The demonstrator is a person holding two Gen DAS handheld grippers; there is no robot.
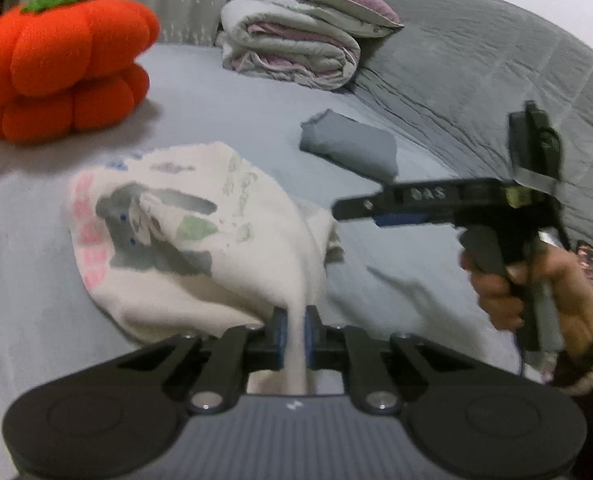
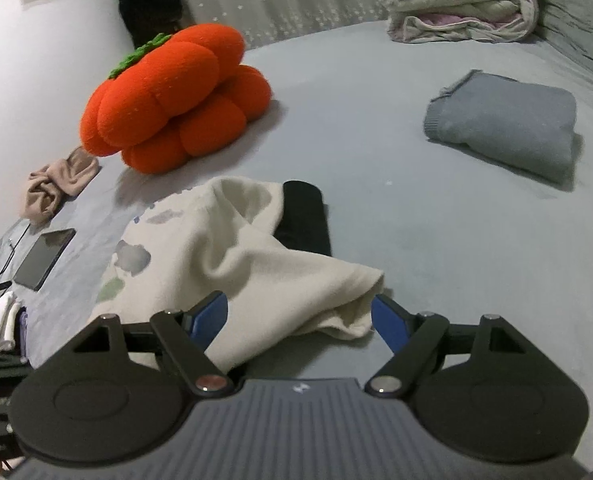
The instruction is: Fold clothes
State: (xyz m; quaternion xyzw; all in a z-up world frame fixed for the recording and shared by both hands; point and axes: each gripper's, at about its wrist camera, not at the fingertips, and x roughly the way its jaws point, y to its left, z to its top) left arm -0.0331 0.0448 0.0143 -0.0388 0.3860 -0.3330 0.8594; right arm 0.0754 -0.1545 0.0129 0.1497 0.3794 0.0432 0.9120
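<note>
Left wrist view: left gripper (image 1: 294, 326) is pinching a gathered edge of the cream printed garment (image 1: 184, 240) between its blue pads, lifting that edge off the blue-grey bedsheet (image 1: 224, 92) while the rest is trailing on the bed. Print is showing grey, pink and green shapes; its blue lettering is too blurred to read. Right gripper (image 1: 356, 210), held in a hand (image 1: 536, 292), is reaching in from the right toward the cloth; "DAS" or similar is embossed on its body, not sharp enough to be sure.

Right wrist view: right gripper (image 2: 300, 316) is standing with fingers wide apart, straddling a loose corner of the garment (image 2: 256, 272), probably lining up a second grip so the cloth can be spread or folded. A folded grey garment (image 2: 508, 128) is lying well apart, right of the orange pumpkin cushion (image 2: 168, 100). A tablet (image 2: 44, 258) is lying at left.
</note>
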